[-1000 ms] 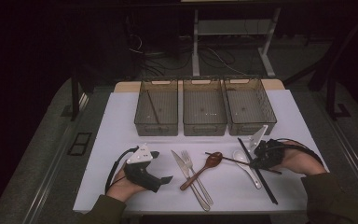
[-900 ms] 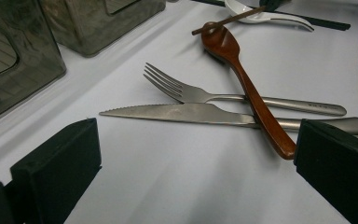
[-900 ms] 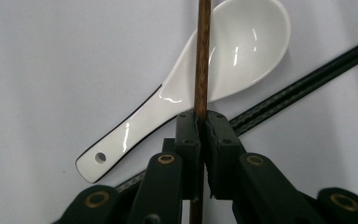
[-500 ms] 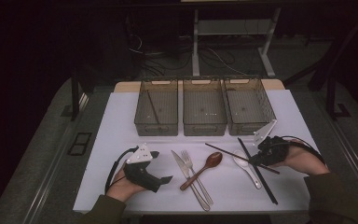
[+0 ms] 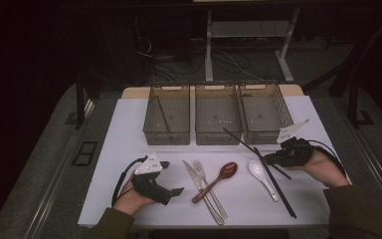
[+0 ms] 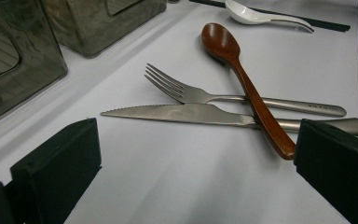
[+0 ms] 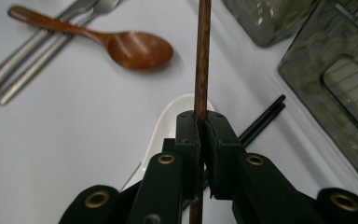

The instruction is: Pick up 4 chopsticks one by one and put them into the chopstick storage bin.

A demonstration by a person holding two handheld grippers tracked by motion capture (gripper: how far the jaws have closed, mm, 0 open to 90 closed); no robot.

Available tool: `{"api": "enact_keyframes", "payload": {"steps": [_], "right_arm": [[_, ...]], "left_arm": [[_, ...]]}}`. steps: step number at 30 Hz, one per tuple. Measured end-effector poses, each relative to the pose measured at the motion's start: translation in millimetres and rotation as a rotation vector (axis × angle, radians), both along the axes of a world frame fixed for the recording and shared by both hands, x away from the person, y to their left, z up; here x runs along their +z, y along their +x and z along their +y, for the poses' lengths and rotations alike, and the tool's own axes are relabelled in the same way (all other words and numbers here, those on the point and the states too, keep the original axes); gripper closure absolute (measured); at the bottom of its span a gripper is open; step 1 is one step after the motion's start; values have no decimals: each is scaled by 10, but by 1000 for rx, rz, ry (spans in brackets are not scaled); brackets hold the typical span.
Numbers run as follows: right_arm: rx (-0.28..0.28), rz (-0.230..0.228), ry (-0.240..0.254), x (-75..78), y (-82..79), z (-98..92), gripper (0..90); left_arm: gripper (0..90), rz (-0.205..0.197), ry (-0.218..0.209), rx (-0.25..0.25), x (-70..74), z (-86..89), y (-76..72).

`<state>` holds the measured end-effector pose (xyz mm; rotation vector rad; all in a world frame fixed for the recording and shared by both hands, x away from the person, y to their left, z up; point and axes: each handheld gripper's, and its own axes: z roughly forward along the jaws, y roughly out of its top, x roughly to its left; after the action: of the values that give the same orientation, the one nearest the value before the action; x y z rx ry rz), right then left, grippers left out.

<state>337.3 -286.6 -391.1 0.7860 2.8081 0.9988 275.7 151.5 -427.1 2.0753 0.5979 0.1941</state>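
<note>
My right gripper (image 5: pixel 274 158) (image 7: pixel 203 126) is shut on a brown chopstick (image 5: pixel 241 142) (image 7: pixel 203 56), which slants up toward the bins, its far tip near the middle bin (image 5: pixel 216 115). Under it a white spoon (image 5: pixel 258 172) (image 7: pixel 177 112) and a black chopstick (image 5: pixel 277 186) (image 7: pixel 261 122) lie on the white mat. My left gripper (image 5: pixel 171 178) (image 6: pixel 196 186) rests open on the mat at the front left, holding nothing. Ahead of it lie a knife (image 6: pixel 182 113) (image 5: pixel 201 191), a fork (image 6: pixel 214 95) (image 5: pixel 210 186) and a wooden spoon (image 6: pixel 242 74) (image 5: pixel 219 179) crossing their handles.
Three clear bins stand in a row at the back of the mat: the left bin (image 5: pixel 168 117) holds one dark stick, and the right bin (image 5: pixel 263 113) looks empty. Bare mat (image 5: pixel 129 144) lies between the bins and my left gripper.
My right gripper has raised the brown chopstick, and its far tip has swung from beside the wooden spoon toward the bins. The left gripper has stayed still.
</note>
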Motion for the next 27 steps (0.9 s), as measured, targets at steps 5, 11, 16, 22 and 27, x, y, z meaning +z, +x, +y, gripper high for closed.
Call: {"api": "enact_keyframes", "payload": {"steps": [5, 11, 16, 22, 27], "right_arm": [[-28, -13, 65, 19, 16, 7, 834], [-75, -17, 141, 49, 30, 29, 834], [-123, -31, 210, 85, 47, 29, 834], [-163, -61, 274, 124, 74, 21, 834], [-186, -79, 305, 162, 108, 56, 834]], "left_arm": [[0, 0, -1, 1, 0, -1, -2], [0, 1, -1, 1, -1, 0, 1], [0, 4, -2, 6, -6, 1, 14], [0, 14, -11, 13, -10, -3, 32], [0, 9, -9, 14, -13, 8, 36]]}}
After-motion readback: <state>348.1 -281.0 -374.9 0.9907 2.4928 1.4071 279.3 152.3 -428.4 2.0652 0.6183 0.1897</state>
